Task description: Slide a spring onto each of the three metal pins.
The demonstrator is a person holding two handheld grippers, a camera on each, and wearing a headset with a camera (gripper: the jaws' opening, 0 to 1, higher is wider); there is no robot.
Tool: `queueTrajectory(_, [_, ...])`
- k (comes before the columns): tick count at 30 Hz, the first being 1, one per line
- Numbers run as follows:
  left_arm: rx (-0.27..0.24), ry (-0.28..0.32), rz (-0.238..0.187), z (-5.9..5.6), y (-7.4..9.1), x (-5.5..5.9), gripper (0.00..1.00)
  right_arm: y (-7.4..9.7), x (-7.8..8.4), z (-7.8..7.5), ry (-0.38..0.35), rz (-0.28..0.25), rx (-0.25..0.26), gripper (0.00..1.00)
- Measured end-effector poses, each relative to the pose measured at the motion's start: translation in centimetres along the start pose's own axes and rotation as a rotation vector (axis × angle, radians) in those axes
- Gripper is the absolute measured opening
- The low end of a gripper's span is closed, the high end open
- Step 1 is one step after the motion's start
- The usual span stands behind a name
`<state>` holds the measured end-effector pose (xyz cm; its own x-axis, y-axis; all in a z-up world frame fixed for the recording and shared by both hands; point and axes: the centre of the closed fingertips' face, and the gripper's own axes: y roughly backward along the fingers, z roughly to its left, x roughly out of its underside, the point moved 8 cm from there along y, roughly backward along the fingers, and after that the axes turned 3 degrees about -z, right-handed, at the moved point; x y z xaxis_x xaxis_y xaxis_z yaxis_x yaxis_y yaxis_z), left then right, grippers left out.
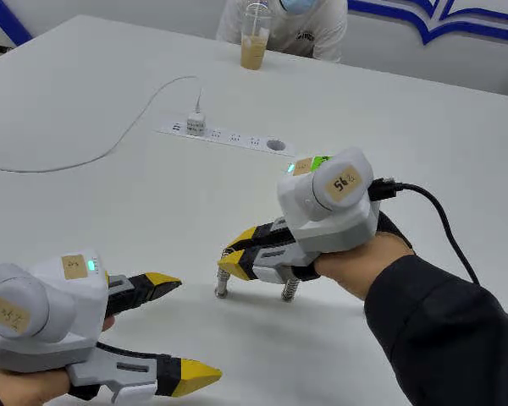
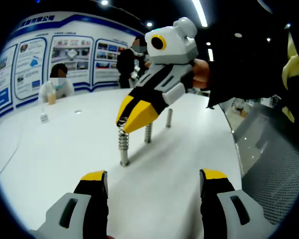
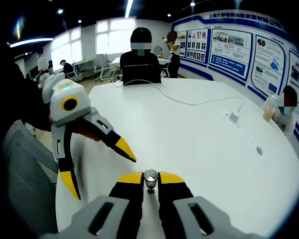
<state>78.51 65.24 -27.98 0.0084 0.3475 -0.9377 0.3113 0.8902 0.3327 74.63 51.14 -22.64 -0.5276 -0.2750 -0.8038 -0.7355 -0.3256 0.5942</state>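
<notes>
Three metal pins stand upright in a row on the white table (image 1: 110, 203). My right gripper (image 1: 231, 258) (image 2: 132, 117) (image 3: 150, 180) is shut on a spring (image 3: 150, 174) (image 2: 122, 133) that sits around the top of the nearest pin (image 2: 124, 152) (image 1: 223, 283). The lower shaft of that pin is bare. The middle pin (image 2: 148, 133) carries a spring. The far pin (image 2: 168, 118) looks smooth. In the head view one more pin (image 1: 289, 290), with a spring on it, shows under the right gripper. My left gripper (image 1: 182, 326) (image 2: 153, 175) (image 3: 97, 162) is open with nothing between its fingers, in front of the pins.
A power strip (image 1: 229, 135) with a white charger (image 1: 196, 124) and its cable lies mid-table. A cup of drink (image 1: 254, 42) stands at the far edge before a seated person. A mesh chair (image 2: 274, 149) is beside the table.
</notes>
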Motion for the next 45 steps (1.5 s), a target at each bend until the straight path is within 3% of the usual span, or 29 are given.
queueTrajectory(38, [0.002,0.013,-0.001,0.2,-0.2,0.5,0.76,-2.0,1.9,0.2,0.006,0.086,-0.007,0.12])
queueTrajectory(45, [0.002,0.012,-0.001,0.2,-0.2,0.3,0.76,-1.8,1.8,0.2,0.005,0.079,-0.002,0.13])
